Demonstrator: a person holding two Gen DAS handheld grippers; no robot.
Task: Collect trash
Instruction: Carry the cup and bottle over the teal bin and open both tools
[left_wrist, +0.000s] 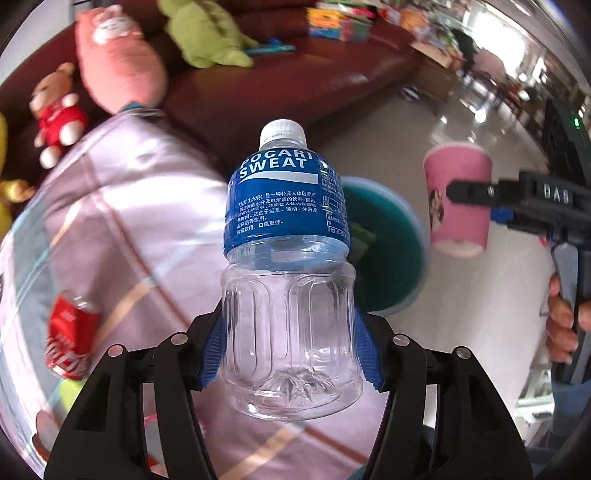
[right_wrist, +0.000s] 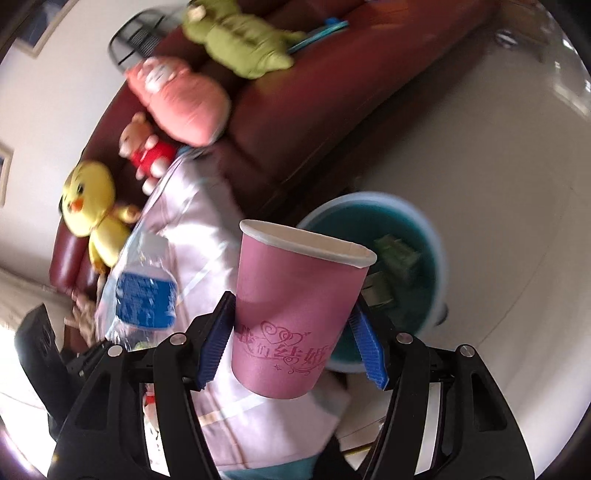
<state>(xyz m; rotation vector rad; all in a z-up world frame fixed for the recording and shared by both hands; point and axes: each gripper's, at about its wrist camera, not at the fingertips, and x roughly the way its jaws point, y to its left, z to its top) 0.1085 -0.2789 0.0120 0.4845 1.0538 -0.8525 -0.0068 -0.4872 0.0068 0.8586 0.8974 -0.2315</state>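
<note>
Looming beyond both tools, the maroon sofa backs the teal bin on the floor; your left gripper clamps the empty Pocari Sweat bottle upright, your right gripper pinches the pink paper cup near that bin

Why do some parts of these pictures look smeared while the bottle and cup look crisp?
Left wrist view: the bottle is sharp, the sofa toys streak with motion blur, window glare whitens the floor. Right wrist view: the pink cup is crisp, the bin and toys smear, fisheye bends edges.
</note>
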